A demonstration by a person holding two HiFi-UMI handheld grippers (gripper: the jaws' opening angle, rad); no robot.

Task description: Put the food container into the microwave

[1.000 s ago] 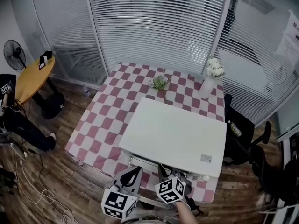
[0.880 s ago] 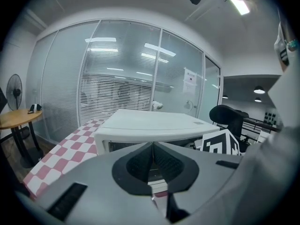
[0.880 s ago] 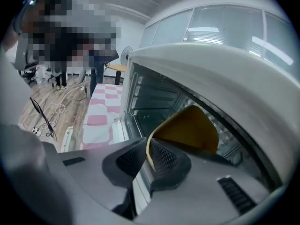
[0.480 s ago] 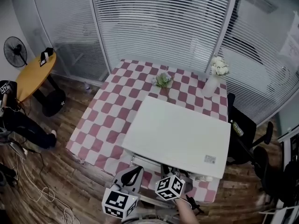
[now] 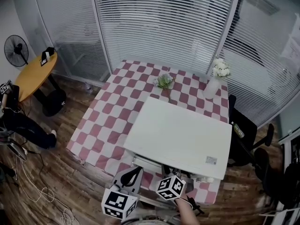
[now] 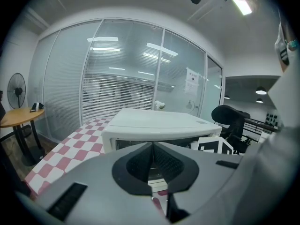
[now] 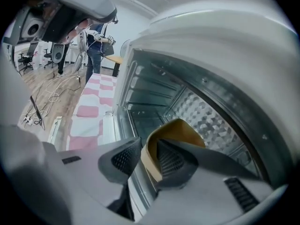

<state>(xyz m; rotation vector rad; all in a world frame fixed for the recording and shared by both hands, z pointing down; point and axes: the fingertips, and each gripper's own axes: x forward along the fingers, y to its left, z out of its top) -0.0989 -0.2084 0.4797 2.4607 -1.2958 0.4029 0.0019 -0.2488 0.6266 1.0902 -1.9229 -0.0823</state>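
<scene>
The white microwave (image 5: 180,135) stands on the checked table, its front towards me. In the right gripper view its open cavity (image 7: 187,111) fills the frame. My right gripper (image 7: 149,159) is shut on the rim of a brown paper food container (image 7: 176,129), held at the cavity's mouth. In the head view the right gripper (image 5: 174,181) sits at the microwave's front and the container is hidden. My left gripper (image 6: 152,159) is shut and empty, pointing at the microwave (image 6: 154,125) from a short way off; it shows in the head view as left gripper (image 5: 127,182).
A white vase of flowers (image 5: 213,81) and a small plant (image 5: 164,81) stand at the table's far edge. A black chair (image 5: 241,135) is to the right. A round wooden table (image 5: 33,76) and fan (image 5: 16,50) are at the left.
The head view has shifted slightly. Both grippers stay at the microwave's front, barely moved.
</scene>
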